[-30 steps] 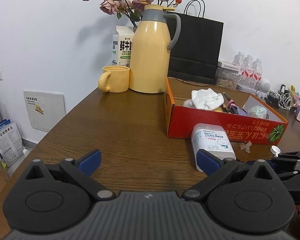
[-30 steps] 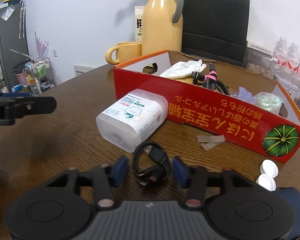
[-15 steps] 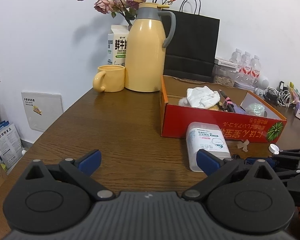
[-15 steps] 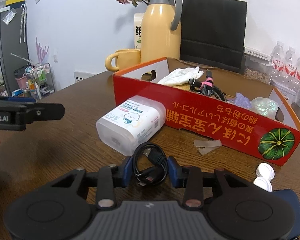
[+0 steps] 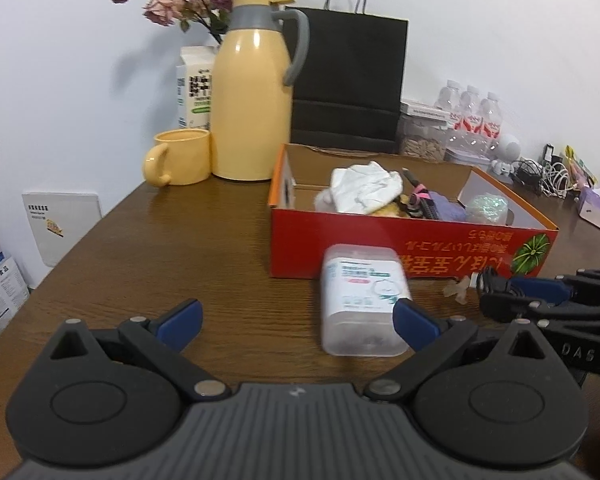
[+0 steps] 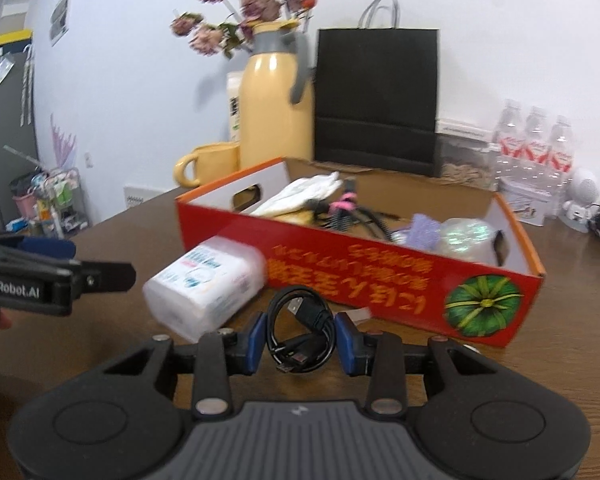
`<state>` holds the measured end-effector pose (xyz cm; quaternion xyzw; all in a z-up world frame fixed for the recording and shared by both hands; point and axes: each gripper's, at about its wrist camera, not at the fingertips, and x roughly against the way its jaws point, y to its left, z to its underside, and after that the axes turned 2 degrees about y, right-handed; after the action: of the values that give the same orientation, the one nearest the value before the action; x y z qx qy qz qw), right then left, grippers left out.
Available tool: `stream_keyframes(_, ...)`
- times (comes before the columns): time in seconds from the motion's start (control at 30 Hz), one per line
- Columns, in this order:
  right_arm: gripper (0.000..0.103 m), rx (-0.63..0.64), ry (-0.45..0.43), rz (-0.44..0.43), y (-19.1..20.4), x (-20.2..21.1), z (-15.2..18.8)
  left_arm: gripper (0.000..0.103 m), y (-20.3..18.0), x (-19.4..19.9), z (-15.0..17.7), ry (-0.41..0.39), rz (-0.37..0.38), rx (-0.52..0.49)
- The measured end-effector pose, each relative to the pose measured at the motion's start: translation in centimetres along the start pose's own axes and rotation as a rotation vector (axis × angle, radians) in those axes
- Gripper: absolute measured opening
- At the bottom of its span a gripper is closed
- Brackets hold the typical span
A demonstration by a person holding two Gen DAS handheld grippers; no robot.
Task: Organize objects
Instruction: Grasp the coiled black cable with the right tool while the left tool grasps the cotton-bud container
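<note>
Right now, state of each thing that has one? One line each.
left gripper: open, empty
right gripper: shut on coiled black cable
wipes canister: lying on its side on the table, outside the box
red cardboard box: open-topped, partly filled
yellow thermos: upright, lid on
yellow mug: upright
black paper bag: standing

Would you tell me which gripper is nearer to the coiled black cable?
The right. The right gripper has its fingers on both sides of the black cable, closed on it. The left gripper is open, off to the side by the wipes pack.
</note>
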<state>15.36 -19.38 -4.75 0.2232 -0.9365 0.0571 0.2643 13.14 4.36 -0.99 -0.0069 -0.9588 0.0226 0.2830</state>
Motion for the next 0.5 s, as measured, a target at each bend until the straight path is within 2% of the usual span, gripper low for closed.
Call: stream_keyframes(0.5, 0.036, -0.089, -0.057, 0.071, -5.6, 0.7, 0.2, 0.103, -4.9, -5.7, -1.4, 0.077, 0.017, -0.059)
